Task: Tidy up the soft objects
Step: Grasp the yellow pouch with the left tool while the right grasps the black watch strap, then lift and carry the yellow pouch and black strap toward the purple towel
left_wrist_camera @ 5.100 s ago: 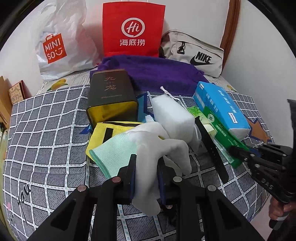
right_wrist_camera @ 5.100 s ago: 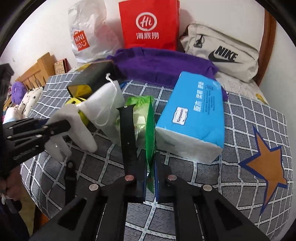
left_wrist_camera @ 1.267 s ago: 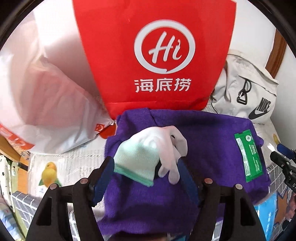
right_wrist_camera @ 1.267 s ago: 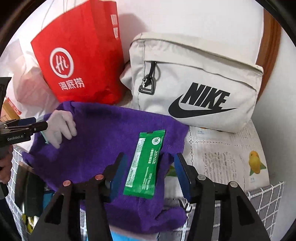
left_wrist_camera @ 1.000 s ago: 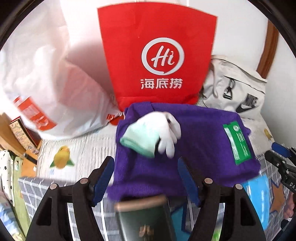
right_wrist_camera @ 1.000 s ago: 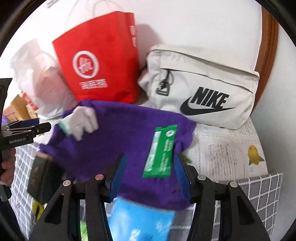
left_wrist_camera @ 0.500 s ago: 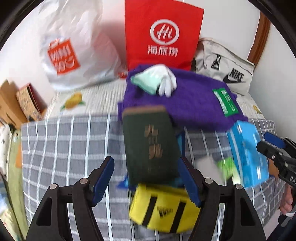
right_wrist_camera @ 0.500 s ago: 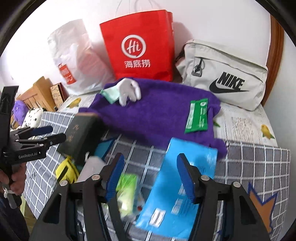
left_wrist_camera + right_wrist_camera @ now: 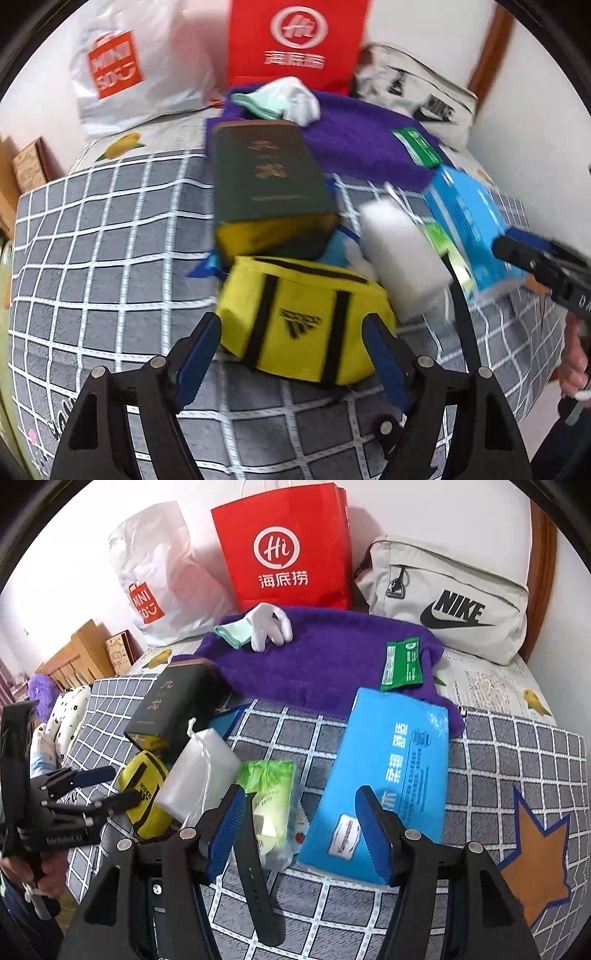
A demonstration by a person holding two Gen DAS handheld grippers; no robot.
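Taking the purple towel (image 9: 325, 661) as landmark, the white glove (image 9: 264, 626) with its mint cuff lies on the towel's far left corner and the green sachet (image 9: 403, 664) on its right part. In front of the towel's left end, the left gripper (image 9: 291, 354) has its jaws spread wide and empty, flanking the yellow pouch (image 9: 303, 317) just beyond the dark box (image 9: 267, 177). In front of the towel's right end, the right gripper (image 9: 301, 827) is likewise spread and empty, over the green tissue pack (image 9: 271, 794) and the blue tissue pack (image 9: 388, 771).
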